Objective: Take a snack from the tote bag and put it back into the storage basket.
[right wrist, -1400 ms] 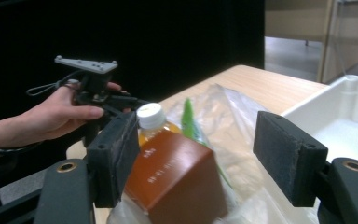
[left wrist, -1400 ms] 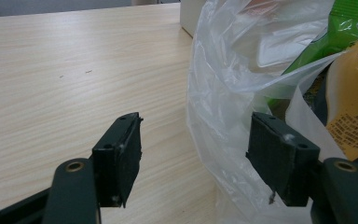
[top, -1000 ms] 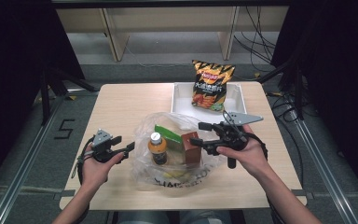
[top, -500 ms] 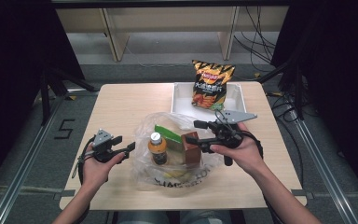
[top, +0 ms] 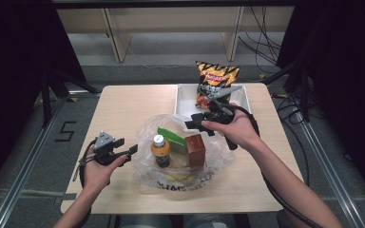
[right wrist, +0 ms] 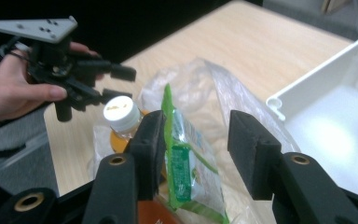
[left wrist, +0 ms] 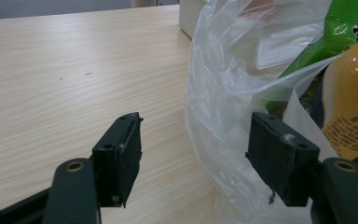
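On the pale wooden worktop (top: 123,109) a clear crinkled plastic bag (top: 183,161) was seen lying open near the middle, with dark printed lettering along its near edge that could not be read. Inside it stood a small bottle of orange drink with a white cap (top: 160,151), a flat green snack packet (top: 171,136) and a dark red carton (top: 195,151); their labels were too small to be made out. The right tongs (top: 194,124) were held over the far edge of the bag, and in the right gripper view (right wrist: 196,135) the jaws had just been closing, the upper edge of the green packet (right wrist: 182,163) lying between them, close against one pad and apart from the other. The left tongs (top: 132,149) were held wide just beside the bag's left side, nothing gripped between them (left wrist: 193,154). Behind the bag, a white rectangular tray (top: 186,97) carried an orange-and-black crisp bag (top: 214,78) with a red brand patch, its wording unreadable.
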A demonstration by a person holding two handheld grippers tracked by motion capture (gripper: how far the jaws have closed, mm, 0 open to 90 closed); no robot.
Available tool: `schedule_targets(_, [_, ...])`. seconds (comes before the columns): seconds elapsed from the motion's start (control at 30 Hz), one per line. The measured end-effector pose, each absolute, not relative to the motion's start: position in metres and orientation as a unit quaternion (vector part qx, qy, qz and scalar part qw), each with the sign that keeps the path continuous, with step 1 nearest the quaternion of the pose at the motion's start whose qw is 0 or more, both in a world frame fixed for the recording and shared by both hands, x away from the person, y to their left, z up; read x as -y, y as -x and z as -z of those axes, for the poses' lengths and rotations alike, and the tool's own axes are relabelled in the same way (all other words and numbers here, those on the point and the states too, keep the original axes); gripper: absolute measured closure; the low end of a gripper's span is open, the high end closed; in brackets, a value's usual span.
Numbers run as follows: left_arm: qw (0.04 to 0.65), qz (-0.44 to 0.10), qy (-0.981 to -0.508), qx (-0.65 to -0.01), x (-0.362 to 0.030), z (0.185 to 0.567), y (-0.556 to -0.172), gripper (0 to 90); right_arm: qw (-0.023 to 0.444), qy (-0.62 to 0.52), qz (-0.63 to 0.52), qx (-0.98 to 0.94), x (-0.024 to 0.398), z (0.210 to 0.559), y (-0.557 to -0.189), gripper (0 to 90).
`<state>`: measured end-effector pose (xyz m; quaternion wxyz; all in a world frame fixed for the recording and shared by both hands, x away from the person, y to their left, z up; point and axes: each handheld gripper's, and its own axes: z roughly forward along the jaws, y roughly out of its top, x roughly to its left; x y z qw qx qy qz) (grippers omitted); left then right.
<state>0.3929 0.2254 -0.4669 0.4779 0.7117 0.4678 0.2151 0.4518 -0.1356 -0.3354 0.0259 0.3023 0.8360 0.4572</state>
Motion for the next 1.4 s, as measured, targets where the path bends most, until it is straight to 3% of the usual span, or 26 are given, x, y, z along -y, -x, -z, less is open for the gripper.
schedule_targets(0.57, [0.477,-0.214,-0.714,-0.466,-0.224,0.467,-0.393,34.3,-0.012,-0.306,-0.353,-0.884,0.097,0.332,-0.478,66.0])
schedule_targets(1.4, [0.477,-0.21,-0.715,-0.466,-0.224,0.469,-0.393,34.3,-0.051,-0.278,-0.302,-0.91,0.079,0.348,-0.486,65.8])
